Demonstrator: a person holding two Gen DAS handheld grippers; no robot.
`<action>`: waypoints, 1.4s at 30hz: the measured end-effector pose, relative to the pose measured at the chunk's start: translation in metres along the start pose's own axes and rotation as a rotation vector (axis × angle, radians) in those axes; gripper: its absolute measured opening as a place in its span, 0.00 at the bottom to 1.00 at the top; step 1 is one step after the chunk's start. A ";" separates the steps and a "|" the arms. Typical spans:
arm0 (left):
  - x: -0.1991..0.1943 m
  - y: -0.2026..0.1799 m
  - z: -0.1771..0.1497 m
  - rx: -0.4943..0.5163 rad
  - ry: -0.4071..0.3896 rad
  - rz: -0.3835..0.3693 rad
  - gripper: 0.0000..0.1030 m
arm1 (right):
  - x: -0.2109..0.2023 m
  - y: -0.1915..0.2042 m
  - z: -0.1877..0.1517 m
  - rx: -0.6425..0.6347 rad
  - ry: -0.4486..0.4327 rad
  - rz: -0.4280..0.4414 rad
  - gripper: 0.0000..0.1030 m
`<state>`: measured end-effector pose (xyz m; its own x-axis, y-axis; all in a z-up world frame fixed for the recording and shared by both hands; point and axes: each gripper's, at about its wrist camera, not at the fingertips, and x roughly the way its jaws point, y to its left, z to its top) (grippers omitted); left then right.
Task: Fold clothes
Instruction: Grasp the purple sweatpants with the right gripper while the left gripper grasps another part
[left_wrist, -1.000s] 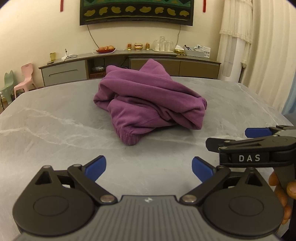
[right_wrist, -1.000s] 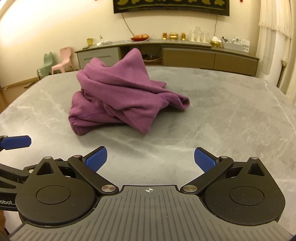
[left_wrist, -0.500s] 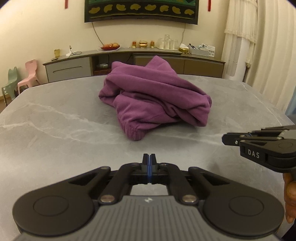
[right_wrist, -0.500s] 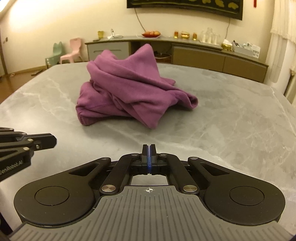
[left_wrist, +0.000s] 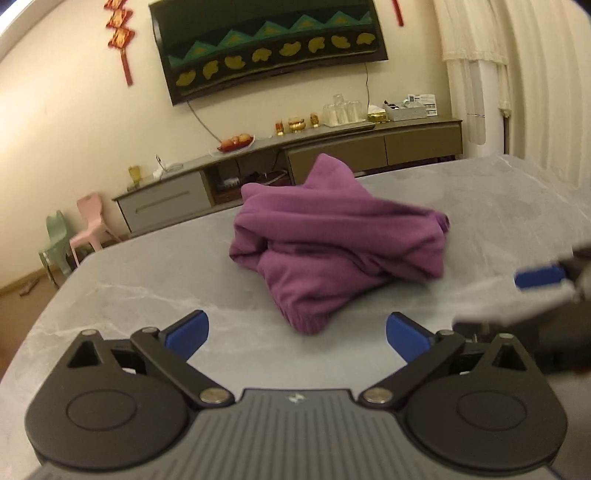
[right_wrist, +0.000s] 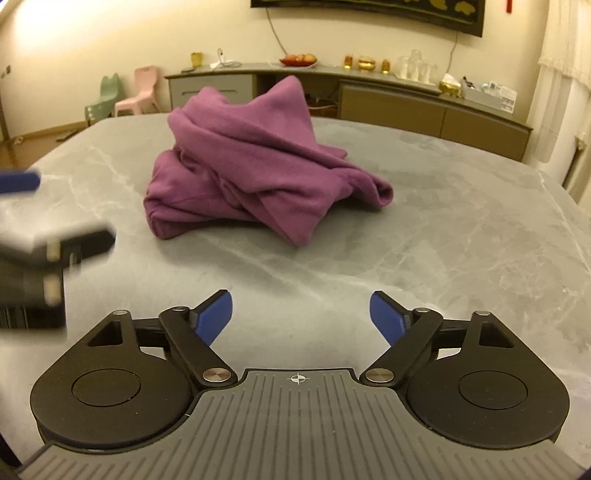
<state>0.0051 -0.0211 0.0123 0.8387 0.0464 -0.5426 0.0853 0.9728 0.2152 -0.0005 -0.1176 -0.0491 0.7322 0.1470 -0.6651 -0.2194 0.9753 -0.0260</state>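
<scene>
A crumpled purple garment (left_wrist: 332, 251) lies in a heap on the grey marble table (left_wrist: 147, 295); it also shows in the right wrist view (right_wrist: 255, 173). My left gripper (left_wrist: 295, 334) hovers just short of the heap's near cuff, jaws opening wide with nothing between them. My right gripper (right_wrist: 301, 314) stands farther back from the garment, jaws opening too and empty. The right gripper's blurred blue fingertip (left_wrist: 539, 277) shows at the right edge of the left wrist view. In the right wrist view, the left gripper's blurred fingertip (right_wrist: 18, 181) appears at the left edge.
Behind the table a long low sideboard (right_wrist: 406, 99) runs along the wall with a fruit plate, glasses and small golden items. Two small plastic chairs (left_wrist: 74, 236) stand at the far left. Curtains (left_wrist: 535, 74) hang at the right. Bare marble surrounds the heap.
Both grippers were open, snapped shut with nothing in them, and have opened again. The left gripper has risen and rolled, tilting its view.
</scene>
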 end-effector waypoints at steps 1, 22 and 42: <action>0.004 0.005 0.007 -0.017 0.011 -0.011 1.00 | 0.002 0.001 0.000 -0.005 0.004 0.001 0.79; 0.063 0.099 0.033 -0.390 0.032 -0.044 1.00 | 0.075 0.019 0.114 -0.246 -0.056 0.027 0.08; 0.079 0.090 0.012 -0.466 0.185 -0.312 1.00 | -0.008 -0.079 0.063 0.144 -0.106 -0.101 0.82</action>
<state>0.0849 0.0674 -0.0016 0.7004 -0.2596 -0.6648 0.0322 0.9421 -0.3339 0.0511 -0.1850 0.0053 0.8113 0.0569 -0.5818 -0.0532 0.9983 0.0235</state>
